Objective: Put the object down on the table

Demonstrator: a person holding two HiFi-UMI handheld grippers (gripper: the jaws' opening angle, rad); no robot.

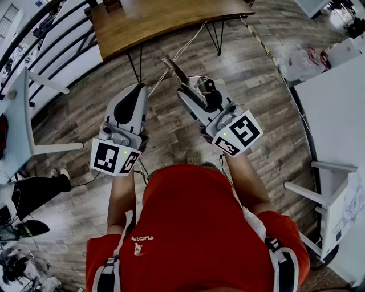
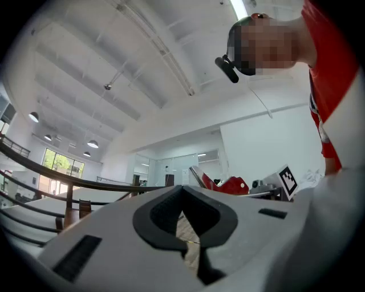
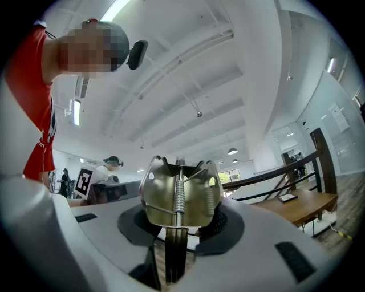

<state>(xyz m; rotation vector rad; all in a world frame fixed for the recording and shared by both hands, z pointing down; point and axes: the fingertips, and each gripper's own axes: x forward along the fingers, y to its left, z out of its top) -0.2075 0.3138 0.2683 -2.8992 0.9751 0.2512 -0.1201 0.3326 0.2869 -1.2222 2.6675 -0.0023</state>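
One spring-loaded metal tool (image 3: pixel 179 197) is clamped in the right gripper (image 1: pixel 197 96), its long axis aimed at 11 o'clock toward the wooden table (image 1: pixel 171 17); the left gripper (image 1: pixel 136 90) is closed, empty.

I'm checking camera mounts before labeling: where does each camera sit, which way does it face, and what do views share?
Head view: on the person's head, facing steeply down at floor and wooden table; shows red shirt, left gripper, right gripper.
Left gripper view: on the left gripper, tilted up at the ceiling; fingers together, nothing between; red shirt at right.
Right gripper view: on the right gripper, tilted up; fingers clamp a metal spring tool.
Shared: head and right gripper views both show that tool and the table.
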